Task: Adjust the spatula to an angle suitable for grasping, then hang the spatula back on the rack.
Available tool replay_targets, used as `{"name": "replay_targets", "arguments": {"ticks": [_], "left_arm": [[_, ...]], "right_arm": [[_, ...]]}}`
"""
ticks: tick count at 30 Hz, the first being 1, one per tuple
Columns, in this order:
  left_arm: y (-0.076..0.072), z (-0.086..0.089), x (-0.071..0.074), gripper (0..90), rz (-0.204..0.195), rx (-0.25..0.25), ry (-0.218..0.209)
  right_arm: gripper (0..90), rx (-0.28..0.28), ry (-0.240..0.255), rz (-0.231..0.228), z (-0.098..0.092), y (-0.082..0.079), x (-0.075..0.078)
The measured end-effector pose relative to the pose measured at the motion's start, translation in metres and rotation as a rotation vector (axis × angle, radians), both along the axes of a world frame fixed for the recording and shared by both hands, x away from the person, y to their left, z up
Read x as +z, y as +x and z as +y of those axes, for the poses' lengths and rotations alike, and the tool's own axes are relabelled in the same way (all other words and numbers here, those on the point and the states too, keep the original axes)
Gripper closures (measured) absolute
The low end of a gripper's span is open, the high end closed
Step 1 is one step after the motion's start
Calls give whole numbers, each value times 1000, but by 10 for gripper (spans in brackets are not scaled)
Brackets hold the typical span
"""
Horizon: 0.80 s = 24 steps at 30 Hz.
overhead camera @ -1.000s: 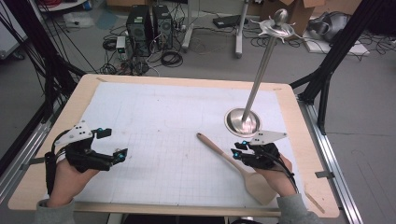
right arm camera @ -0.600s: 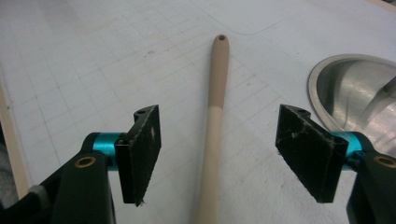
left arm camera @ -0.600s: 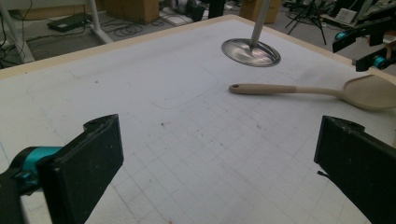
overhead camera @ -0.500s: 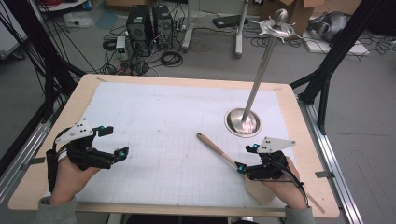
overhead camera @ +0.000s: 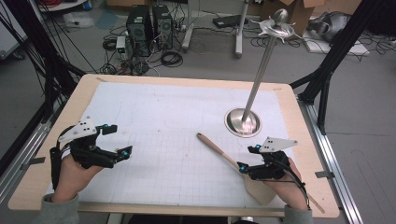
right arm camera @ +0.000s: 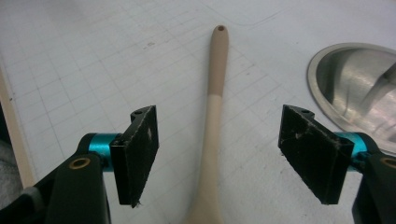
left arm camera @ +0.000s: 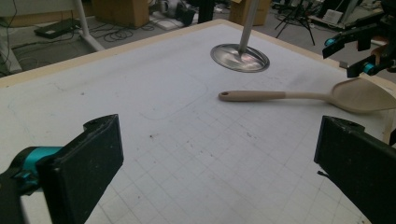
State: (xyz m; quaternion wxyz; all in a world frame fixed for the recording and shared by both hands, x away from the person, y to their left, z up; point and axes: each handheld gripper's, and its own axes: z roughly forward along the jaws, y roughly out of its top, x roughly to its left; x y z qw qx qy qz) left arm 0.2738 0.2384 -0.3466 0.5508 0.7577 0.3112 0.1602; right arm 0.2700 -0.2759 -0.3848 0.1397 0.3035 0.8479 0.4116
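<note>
A wooden spoon [overhead camera: 219, 150] lies flat on the white gridded mat, its handle end toward the table's middle and its blade [overhead camera: 257, 189] near the front edge. My right gripper [overhead camera: 246, 157] hovers over the spoon's neck. Its jaws have just opened, and in the right gripper view the spoon [right arm camera: 217, 84] runs between the wide-apart pads [right arm camera: 140, 154] without touching them. My left gripper [overhead camera: 119, 139] stands open over the mat at the left, with nothing between its jaws. The left gripper view has the spoon [left arm camera: 280, 95] lying farther off.
A metal stand with a round base [overhead camera: 243, 123] and a tall slanting pole rises at the back right, just beyond the right hand. The base [right arm camera: 355, 84] sits close to the right jaw. The wooden table edge [overhead camera: 187, 205] frames the mat.
The right gripper's jaws have spread apart from around the spoon's handle, and that hand has drawn back a little toward the front edge. The spoon and the left gripper have stayed put.
</note>
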Motion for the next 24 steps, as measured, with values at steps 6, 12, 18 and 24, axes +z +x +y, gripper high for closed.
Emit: {"name": "replay_targets", "arguments": {"ticks": [6,12,18,24], "left_arm": [[-4,-3,2,17,-7,-4,1],[-2,-4,0,17,-2,-18,10],[-5,-2,1,17,-4,-3,7],[-5,-2,0,17,-2,-1,12]], "right_arm": [[281,9,-31,31,4,6,-12],[281,-1,-41,41,4,9,-17],[279,4,-34,36,7,11,-18],[271,24,-62,52,13,12,-21]]}}
